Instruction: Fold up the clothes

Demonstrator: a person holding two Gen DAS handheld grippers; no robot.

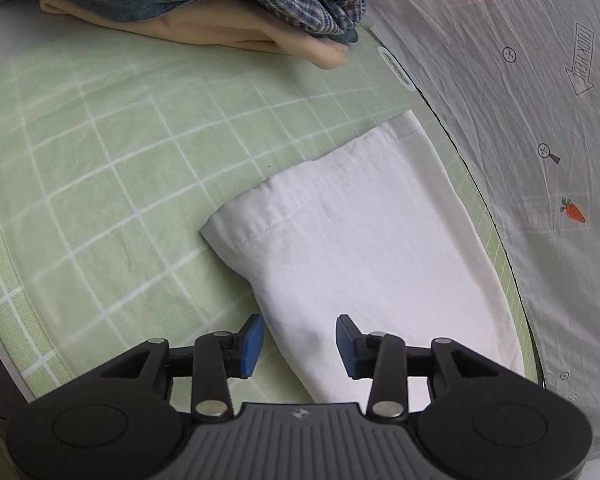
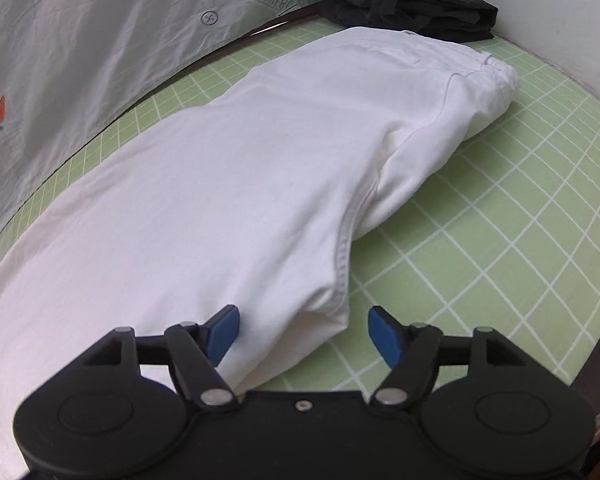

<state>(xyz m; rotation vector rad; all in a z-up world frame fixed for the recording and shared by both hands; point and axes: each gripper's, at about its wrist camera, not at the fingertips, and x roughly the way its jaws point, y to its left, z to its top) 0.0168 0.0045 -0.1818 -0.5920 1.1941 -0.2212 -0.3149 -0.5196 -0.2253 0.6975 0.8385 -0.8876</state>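
Note:
A pair of white trousers (image 2: pixel 220 184) lies folded lengthwise on the green grid mat (image 2: pixel 500 240). The waistband end (image 2: pixel 488 76) is far in the right wrist view. The leg hem end (image 1: pixel 340 216) lies in the left wrist view. My left gripper (image 1: pixel 300 344) is open, its blue pads either side of the leg's near edge, holding nothing. My right gripper (image 2: pixel 304 336) is open over the trousers' crotch-seam edge, holding nothing.
A pile of folded clothes (image 1: pixel 204 4), beige, denim and blue plaid, sits at the mat's far side in the left wrist view. A black garment (image 2: pixel 408 0) lies beyond the waistband. A grey sheet with carrot prints (image 1: pixel 540 120) borders the mat.

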